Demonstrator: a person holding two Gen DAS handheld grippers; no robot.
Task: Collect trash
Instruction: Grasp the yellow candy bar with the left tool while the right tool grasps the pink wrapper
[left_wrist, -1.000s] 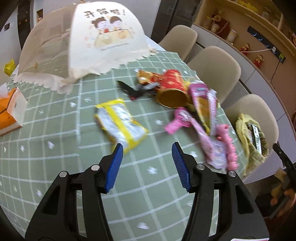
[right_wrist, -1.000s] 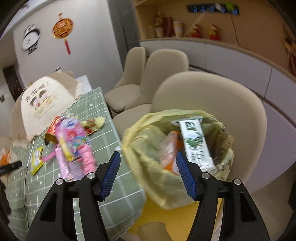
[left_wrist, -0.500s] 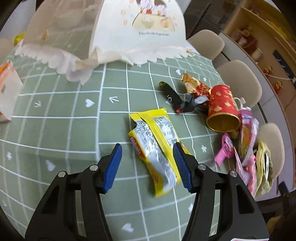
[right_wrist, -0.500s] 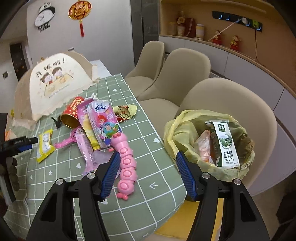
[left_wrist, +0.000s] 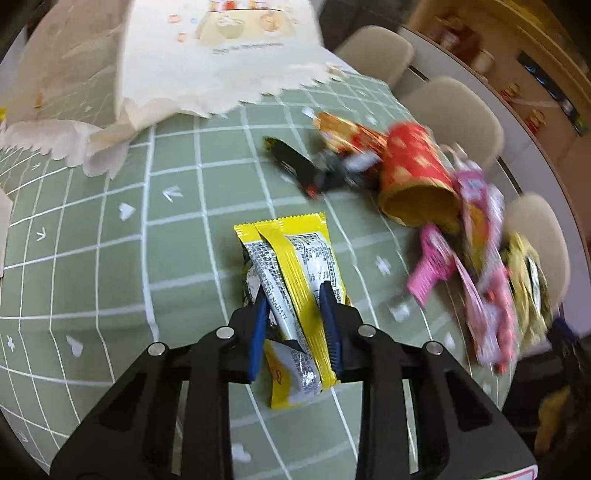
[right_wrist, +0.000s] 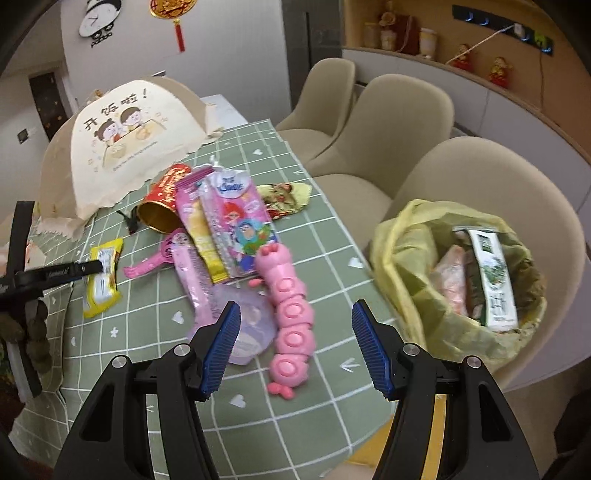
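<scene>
Between the blue pads of the left gripper (left_wrist: 293, 325) a yellow snack wrapper (left_wrist: 291, 280) is caught as the jaws close, the pads pressed against its crumpled sides while it lies on the green checked tablecloth (left_wrist: 110, 258). The right gripper (right_wrist: 295, 347) is held with its fingers spread wide and nothing between them, above the near edge of the table. Just beyond its fingertips a pink caterpillar toy (right_wrist: 291, 314) is seen lying lengthwise on the cloth, with a pale purple packet (right_wrist: 251, 325) touching its left side. Further out, a heap of litter is gathered: a pink cartoon-printed pack (right_wrist: 240, 225), a pink handled piece (right_wrist: 155, 258), and a red cup with a gold inside (left_wrist: 417, 181) tipped on its side. A black wrapper (left_wrist: 299, 170) is found just beside the cup. A cream mesh food cover (right_wrist: 125, 140) is stood at the far end of the table. A yellow trash bag (right_wrist: 406, 266), already holding a milk carton (right_wrist: 495, 280), is set on a beige chair (right_wrist: 517, 177) beside the table's right edge.
</scene>
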